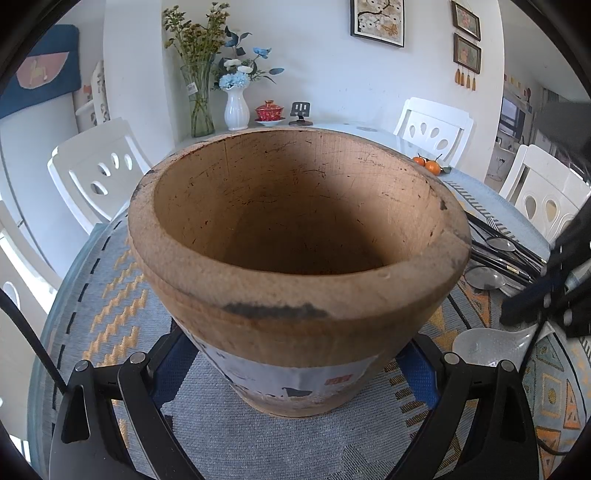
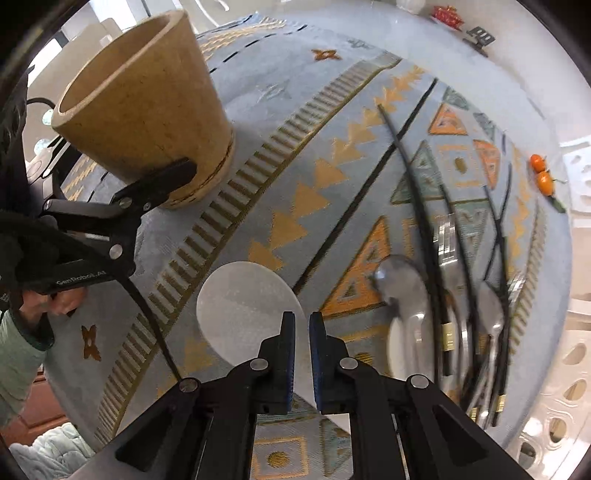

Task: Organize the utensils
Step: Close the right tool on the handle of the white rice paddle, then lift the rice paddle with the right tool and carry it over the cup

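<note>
Your right gripper (image 2: 302, 325) is clamped on the handle of the white rice paddle (image 2: 240, 310), lying on the patterned cloth (image 2: 295, 155). Metal spoons (image 2: 410, 295) and black chopsticks (image 2: 424, 206) lie just right. Far left, your left gripper (image 1: 295, 373) squeezes the wooden holder (image 1: 295, 229).

I'm looking at a home dining room. Round table (image 1: 369, 130) under a patterned woven cloth (image 2: 332, 155), white cut-out dining chairs (image 1: 94, 171) ringed around it. Far edge of the table: glass vase of dried flowers (image 1: 199, 99), white vase with blue flowers (image 1: 236, 107), red lidded tea cup on its saucer (image 1: 269, 112). Framed pictures (image 1: 377, 20) on a white wall, two small ones (image 1: 467, 37) with tassels. Tangerines (image 2: 541, 173) on the cloth, plus chopsticks (image 2: 410, 177) and metal spoons (image 2: 406, 295). Another room shows through a doorway on the right. Domestic, not a lab.
</note>
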The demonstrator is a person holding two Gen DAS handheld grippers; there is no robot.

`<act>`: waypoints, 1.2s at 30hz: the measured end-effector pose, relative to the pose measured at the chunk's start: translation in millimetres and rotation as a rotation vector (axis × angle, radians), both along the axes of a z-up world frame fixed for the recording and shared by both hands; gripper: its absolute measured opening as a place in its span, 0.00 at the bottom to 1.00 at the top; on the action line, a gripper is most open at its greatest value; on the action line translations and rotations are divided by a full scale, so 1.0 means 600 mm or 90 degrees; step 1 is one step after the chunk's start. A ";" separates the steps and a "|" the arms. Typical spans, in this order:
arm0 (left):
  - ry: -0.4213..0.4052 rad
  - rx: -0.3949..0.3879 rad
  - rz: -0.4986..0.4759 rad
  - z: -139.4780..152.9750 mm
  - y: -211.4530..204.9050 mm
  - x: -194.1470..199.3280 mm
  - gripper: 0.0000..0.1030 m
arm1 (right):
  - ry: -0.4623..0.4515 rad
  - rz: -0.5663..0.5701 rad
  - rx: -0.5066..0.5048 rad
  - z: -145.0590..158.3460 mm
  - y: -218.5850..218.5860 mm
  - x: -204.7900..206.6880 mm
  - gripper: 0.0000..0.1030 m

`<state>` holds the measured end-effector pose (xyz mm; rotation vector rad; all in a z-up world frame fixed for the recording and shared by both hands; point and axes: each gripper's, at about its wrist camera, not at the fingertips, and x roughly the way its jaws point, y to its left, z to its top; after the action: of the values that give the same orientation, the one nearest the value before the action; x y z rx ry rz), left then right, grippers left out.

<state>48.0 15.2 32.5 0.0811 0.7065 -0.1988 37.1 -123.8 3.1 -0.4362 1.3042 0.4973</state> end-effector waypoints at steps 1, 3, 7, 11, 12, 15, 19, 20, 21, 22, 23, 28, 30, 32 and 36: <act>0.000 -0.001 0.000 0.000 0.000 0.000 0.93 | -0.018 -0.013 -0.004 0.010 -0.006 0.006 0.07; 0.000 -0.001 -0.001 0.000 0.001 0.001 0.93 | -0.036 -0.019 0.002 0.025 -0.009 0.013 0.07; 0.001 -0.002 -0.001 0.000 0.001 0.001 0.93 | 0.094 0.010 0.059 0.015 -0.008 0.026 0.37; 0.001 -0.002 -0.001 -0.001 0.002 0.001 0.93 | 0.109 0.088 0.036 -0.007 0.008 0.007 0.63; 0.001 -0.002 -0.001 -0.001 0.002 0.001 0.93 | 0.118 0.110 0.033 -0.013 0.014 0.001 0.63; 0.001 -0.003 -0.001 -0.001 0.002 0.001 0.93 | 0.147 0.157 0.033 -0.035 0.030 -0.009 0.63; 0.000 -0.005 -0.001 0.000 0.003 0.001 0.93 | 0.108 0.208 -0.016 -0.053 0.058 -0.037 0.67; 0.001 -0.006 -0.001 0.000 0.003 0.001 0.93 | 0.096 0.207 -0.023 -0.054 0.063 -0.042 0.67; 0.001 -0.006 -0.002 0.000 0.003 0.001 0.93 | 0.086 0.202 -0.024 -0.053 0.067 -0.049 0.66; 0.001 -0.005 -0.002 0.000 0.002 0.001 0.93 | 0.067 0.201 -0.037 -0.052 0.073 -0.062 0.64; 0.001 -0.004 -0.002 0.000 0.002 0.001 0.93 | 0.058 0.207 -0.037 -0.048 0.082 -0.076 0.52; 0.001 -0.003 -0.002 0.000 0.003 0.000 0.93 | -0.015 0.205 -0.066 -0.032 0.107 -0.155 0.08; 0.001 -0.003 -0.002 0.000 0.002 0.000 0.93 | -0.029 0.191 -0.069 -0.028 0.107 -0.180 0.08; 0.001 -0.004 -0.002 0.000 0.003 0.000 0.93 | -0.043 0.166 -0.065 -0.015 0.096 -0.176 0.08; 0.001 -0.004 -0.002 0.000 0.002 0.000 0.93 | -0.072 0.066 -0.065 0.029 0.079 -0.142 0.08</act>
<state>47.9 16.3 32.6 0.0753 0.7068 -0.2035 -47.9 -76.2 20.2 -0.6113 1.2060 0.4878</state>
